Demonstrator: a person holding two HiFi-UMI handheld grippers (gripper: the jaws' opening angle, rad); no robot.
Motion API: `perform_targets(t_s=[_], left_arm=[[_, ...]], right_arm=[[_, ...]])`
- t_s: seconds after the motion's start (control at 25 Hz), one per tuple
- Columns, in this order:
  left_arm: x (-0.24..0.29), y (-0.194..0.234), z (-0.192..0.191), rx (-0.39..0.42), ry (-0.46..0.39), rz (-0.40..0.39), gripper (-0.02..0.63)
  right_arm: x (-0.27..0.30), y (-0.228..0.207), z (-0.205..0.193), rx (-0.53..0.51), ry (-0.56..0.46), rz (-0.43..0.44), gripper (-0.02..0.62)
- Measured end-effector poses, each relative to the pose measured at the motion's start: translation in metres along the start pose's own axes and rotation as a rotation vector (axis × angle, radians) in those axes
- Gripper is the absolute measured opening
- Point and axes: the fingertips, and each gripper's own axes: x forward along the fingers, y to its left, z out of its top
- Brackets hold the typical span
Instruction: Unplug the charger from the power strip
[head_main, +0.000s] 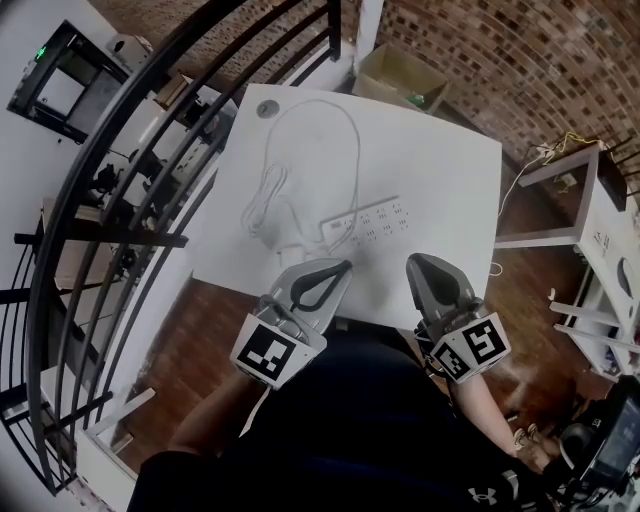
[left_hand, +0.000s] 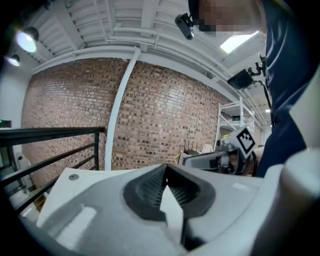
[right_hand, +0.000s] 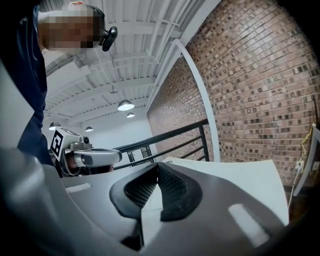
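only the head view looks down on the job. the power strip (head_main: 368, 222) lies flat near the middle of the white table (head_main: 450, 170), well ahead of both your tools. a white cable (head_main: 353, 135) loops from near its left end toward the far edge and back down the left side.

the charger is white on white there, so you cannot pick it out or tell whether it sits in a socket.

your left gripper (head_main: 343, 267) and right gripper (head_main: 413, 263) hang over the near edge, apart from each other and touching nothing.

the two gripper views look level across the tabletop to the brick wall (right_hand: 250, 75) and black railing (left_hand: 55, 135). neither one shows the strip or cable, but each catches the other gripper side-on. they do show the claws plainly. both are pinched together at the tips, ribbed pads (left_hand: 145, 187) meeting, with nothing held.

beyond the table's far edge an open cardboard box (head_main: 385, 68) stands on the floor. something green is inside it, too small to name.

your arms are cut off at the bottom of the head view.
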Motion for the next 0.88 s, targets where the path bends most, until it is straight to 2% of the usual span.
perform_targets(t_s=[0.16,0.44,0.88], left_arm=[[-0.002,0.000,-0.001,0.004,0.000,-0.001,0.005],[0.004,0.003,-0.009,-0.042,0.023,-0.010,0.006],[0.011,0.008,-0.013,-0.024,0.029,-0.008,0.006]], right_arm=[[0.001,0.003,0.005,-0.021,0.002,-0.001,0.012],[0.007,0.002,0.005,-0.036,0.014,0.000,0.011],[0.010,-0.003,0.005,-0.029,0.023,-0.004,0.012]])
